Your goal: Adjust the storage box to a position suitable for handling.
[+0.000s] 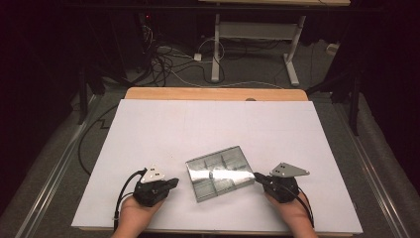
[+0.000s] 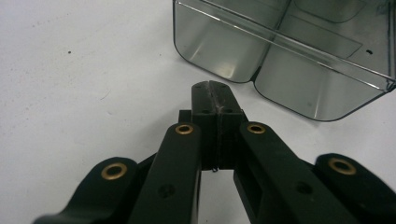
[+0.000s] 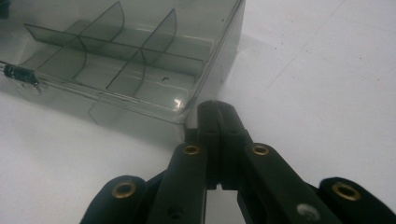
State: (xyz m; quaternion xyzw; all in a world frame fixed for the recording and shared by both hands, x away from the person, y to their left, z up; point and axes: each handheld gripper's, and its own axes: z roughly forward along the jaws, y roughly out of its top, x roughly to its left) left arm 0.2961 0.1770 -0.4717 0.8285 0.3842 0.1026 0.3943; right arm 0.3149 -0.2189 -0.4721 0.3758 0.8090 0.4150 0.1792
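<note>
A clear plastic box [image 1: 218, 172] with divided compartments lies near the front middle of the white board [image 1: 198, 124]. My left gripper [image 1: 174, 182] rests on the board just left of the box, jaws shut with nothing between them. In the left gripper view its tips [image 2: 212, 87] stop a little short of the box's rounded corner [image 2: 219, 60]. My right gripper [image 1: 257, 176] lies at the box's right side, also shut and empty. In the right gripper view its tips [image 3: 217, 106] are close to the box's corner [image 3: 187, 107]. A small dark cylinder [image 3: 19, 74] sits on the box's rim.
A strip of the wooden table [image 1: 213, 93] shows behind the board. Beyond it, cables [image 1: 168, 59] trail over the floor around a white desk frame [image 1: 257, 34]. Open board surface stretches behind and beside the box.
</note>
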